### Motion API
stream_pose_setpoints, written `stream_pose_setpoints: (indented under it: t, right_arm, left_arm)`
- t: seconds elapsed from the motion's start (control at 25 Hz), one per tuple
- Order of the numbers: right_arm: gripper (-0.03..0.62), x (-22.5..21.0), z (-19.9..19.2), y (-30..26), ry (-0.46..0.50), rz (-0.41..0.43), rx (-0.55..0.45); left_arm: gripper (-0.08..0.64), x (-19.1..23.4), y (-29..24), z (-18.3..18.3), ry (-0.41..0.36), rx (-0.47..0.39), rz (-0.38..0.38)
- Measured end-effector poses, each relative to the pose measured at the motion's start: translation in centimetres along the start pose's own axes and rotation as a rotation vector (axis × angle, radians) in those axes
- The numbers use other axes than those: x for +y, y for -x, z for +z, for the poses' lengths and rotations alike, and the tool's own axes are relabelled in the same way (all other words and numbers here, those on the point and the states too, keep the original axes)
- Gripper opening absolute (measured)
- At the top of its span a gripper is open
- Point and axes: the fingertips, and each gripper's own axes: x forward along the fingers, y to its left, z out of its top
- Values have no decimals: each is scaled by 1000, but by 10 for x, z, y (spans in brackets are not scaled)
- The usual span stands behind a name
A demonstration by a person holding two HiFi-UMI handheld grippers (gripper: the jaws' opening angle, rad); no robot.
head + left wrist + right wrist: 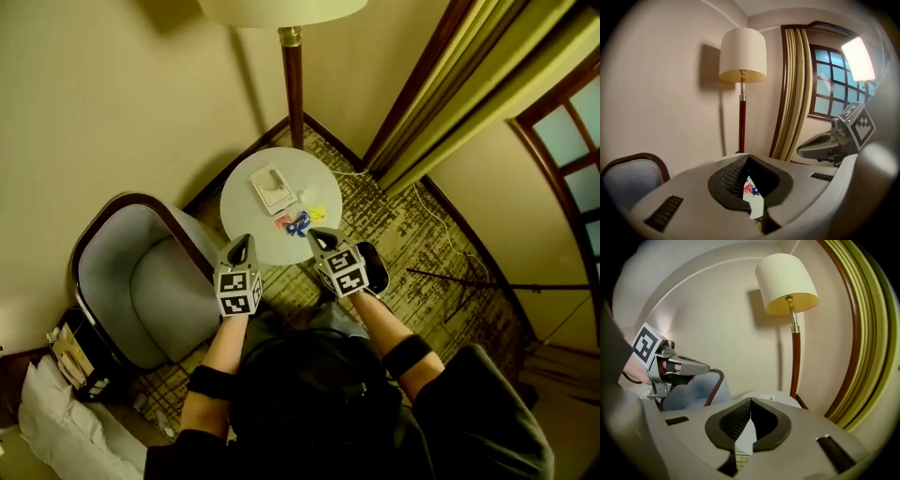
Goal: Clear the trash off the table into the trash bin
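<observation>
Head view: round table [242,202] bears white box [273,188], wrappers [298,222] (red, blue, yellow).

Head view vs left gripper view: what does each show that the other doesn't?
Head view only: the white box and yellow scrap on the round table, plus the carpet. Left gripper view only: a second lit lamp by the window. Both: floor lamp, armchair, curtain, red and blue wrappers, right hand-held gripper.
</observation>
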Motion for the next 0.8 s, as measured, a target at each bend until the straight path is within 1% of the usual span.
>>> stream_pose_setpoints:
  t: [0.08,0.12,0.2,0.32,0.36,0.44,0.52,0.64,0.8]
  right_arm:
    - [12,-1,-1,-2,13,-5,14]
    - [34,-1,-1,-2,19,-9,23]
    - [34,1,-2,-4,27,-11,43]
    - [38,0,-14,-11,39,-10,92]
    - [52,-2,-20,-14,41,-8,111]
    - [105,-4,-30,-23,37,3,150]
    - [226,-5,-43,-35,27,23,192]
    - [310,-7,-63,-56,13,40,249]
    - [397,-18,-84,-89,2,23,298]
  left_arm:
    - [1,0,-2,-1,6,4,0]
    - [1,-1,-2,-2,8,9,-4]
    - [1,-2,-3,-4,7,18,-13]
    - [1,-1,-8,-10,7,28,-20]
    - [1,1,-11,-13,3,29,-16]
    - [1,2,-16,-18,-2,33,-11]
    - [1,-1,-21,-20,0,42,-21]
    - [1,-7,-28,-19,13,62,-46]
    - [1,1,-46,-36,-6,75,-36]
